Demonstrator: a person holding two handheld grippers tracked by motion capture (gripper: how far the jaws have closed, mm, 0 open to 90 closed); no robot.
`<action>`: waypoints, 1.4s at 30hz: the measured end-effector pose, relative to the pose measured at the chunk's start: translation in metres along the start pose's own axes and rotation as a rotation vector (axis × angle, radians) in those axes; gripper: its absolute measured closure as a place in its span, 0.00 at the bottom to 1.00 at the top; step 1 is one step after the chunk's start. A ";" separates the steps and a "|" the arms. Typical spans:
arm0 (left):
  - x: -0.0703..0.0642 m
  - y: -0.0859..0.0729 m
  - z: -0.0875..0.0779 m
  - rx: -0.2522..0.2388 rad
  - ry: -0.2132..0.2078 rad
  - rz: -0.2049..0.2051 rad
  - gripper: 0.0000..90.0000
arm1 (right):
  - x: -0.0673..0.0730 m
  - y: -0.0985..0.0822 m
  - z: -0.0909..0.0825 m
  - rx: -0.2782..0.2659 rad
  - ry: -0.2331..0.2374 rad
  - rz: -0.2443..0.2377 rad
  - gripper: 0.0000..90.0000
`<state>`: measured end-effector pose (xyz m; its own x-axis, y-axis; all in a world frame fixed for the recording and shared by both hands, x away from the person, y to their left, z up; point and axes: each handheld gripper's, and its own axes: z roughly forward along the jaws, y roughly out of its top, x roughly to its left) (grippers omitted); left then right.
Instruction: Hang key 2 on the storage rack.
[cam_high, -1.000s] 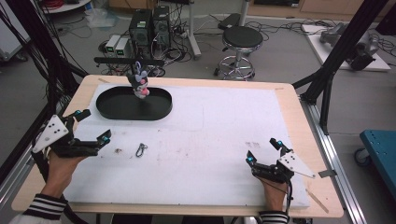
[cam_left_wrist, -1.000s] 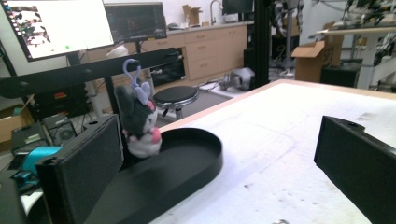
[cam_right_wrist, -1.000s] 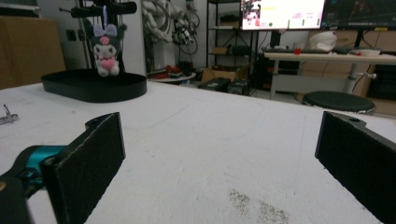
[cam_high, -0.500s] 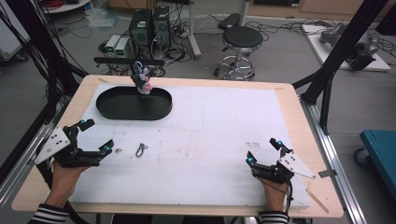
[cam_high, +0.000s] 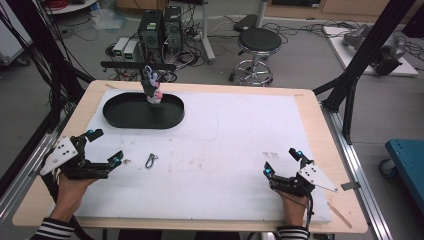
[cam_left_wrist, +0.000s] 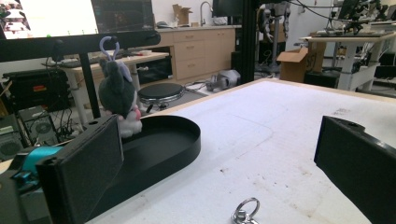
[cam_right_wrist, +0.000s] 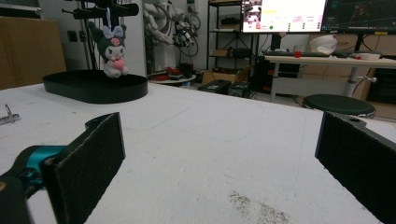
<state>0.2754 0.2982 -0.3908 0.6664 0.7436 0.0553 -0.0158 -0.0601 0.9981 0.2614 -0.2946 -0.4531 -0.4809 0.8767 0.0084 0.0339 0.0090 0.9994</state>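
White mat (cam_high: 225, 150) on wooden table (cam_high: 310, 107), black tray (cam_high: 142, 112), stool (cam_high: 257, 42) behind

No text, label, brand or number can be read on anything here.

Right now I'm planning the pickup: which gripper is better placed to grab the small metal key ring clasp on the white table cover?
Left. The left gripper sits open beside the small metal key ring clasp, which lies just ahead between its jaws in the left gripper view. The right gripper is across the table.
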 end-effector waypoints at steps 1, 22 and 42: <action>0.000 0.000 0.000 0.004 -0.004 -0.001 0.02 | 0.000 0.000 0.000 -0.001 -0.001 -0.005 0.01; 0.006 0.034 0.035 0.218 -0.176 0.125 0.02 | 0.000 0.000 0.000 -0.003 -0.001 -0.013 0.01; 0.004 0.039 0.085 0.512 -0.379 0.260 0.02 | 0.000 0.000 0.000 -0.003 -0.002 -0.014 0.01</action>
<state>0.3411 0.2424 -0.3537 0.9047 0.3839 0.1847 0.0816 -0.5816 0.8094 0.2616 -0.2943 -0.4531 -0.4800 0.8773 -0.0054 0.0246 0.0196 0.9995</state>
